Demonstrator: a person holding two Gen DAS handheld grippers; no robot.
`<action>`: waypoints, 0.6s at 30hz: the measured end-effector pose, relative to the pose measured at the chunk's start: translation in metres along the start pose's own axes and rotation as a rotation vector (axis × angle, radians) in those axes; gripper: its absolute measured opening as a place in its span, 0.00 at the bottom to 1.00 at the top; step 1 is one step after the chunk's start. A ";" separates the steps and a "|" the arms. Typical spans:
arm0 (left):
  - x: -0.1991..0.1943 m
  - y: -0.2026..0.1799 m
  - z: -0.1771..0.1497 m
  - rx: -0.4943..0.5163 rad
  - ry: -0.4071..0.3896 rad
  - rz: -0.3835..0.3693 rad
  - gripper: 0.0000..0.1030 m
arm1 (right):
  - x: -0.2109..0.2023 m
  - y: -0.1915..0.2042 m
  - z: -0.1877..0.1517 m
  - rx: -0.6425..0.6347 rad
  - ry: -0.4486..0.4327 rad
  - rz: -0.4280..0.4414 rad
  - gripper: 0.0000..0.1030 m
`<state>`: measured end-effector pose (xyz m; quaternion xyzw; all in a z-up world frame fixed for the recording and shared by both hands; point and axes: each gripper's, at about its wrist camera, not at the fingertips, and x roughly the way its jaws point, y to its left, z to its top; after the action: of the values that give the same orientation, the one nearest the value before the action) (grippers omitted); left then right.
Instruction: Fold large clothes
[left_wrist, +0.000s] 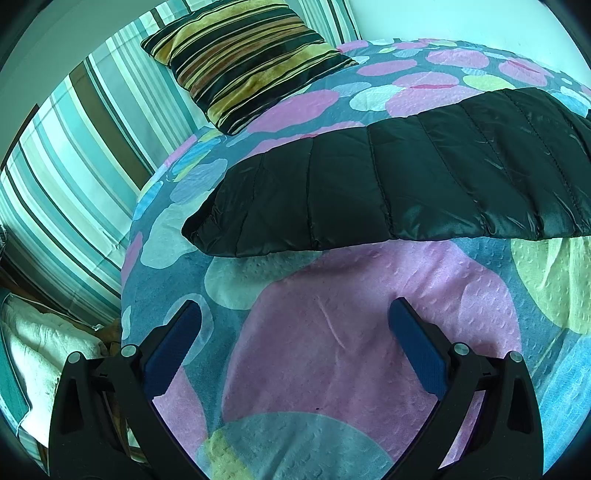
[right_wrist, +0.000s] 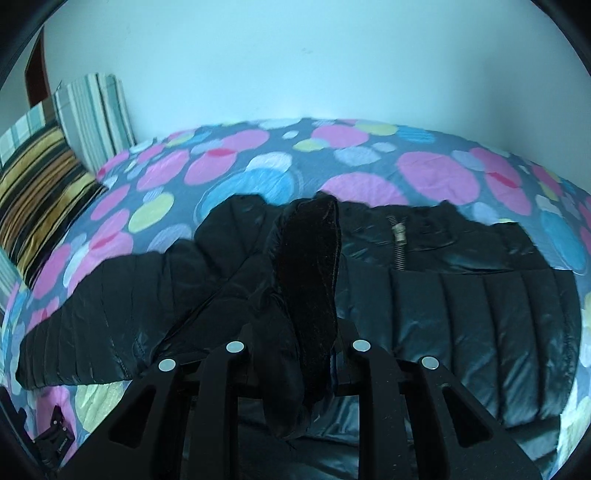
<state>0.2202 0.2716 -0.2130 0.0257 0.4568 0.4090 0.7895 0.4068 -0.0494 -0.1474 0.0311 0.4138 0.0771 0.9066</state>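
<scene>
Black quilted puffer jacket (right_wrist: 480, 295) spread across the dotted bedspread (right_wrist: 258, 158), zip end lying flat beyond the raised fabric, one long sleeve (left_wrist: 388, 184) stretching out toward the striped cushion (left_wrist: 243, 62). Right gripper (right_wrist: 295, 332) clamped nearly closed on a bunched fold of the jacket, a cuff or collar end with dark velvety lining (right_wrist: 310, 266) standing up between its jaws. Left gripper (left_wrist: 295, 332) hanging over bare bedspread on the near side of the sleeve, jaws spread wide, holding nothing. Likely mid-fold, carrying the pinched part over the jacket body. Best done low and level, keeping the slippery shell taut, laying the fold square to the quilting lines, then freeing the left gripper to take the sleeve end and bring it in
</scene>
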 end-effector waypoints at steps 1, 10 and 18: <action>0.000 0.000 0.000 0.000 0.000 0.000 0.98 | 0.004 0.008 -0.002 -0.021 0.015 0.012 0.21; 0.000 0.000 0.000 0.008 -0.002 0.008 0.98 | 0.026 0.042 -0.020 -0.132 0.110 0.117 0.22; 0.000 -0.001 0.001 0.012 -0.004 0.014 0.98 | 0.038 0.061 -0.025 -0.209 0.140 0.100 0.26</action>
<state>0.2208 0.2712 -0.2125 0.0343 0.4574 0.4119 0.7874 0.4052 0.0163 -0.1848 -0.0484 0.4635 0.1668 0.8689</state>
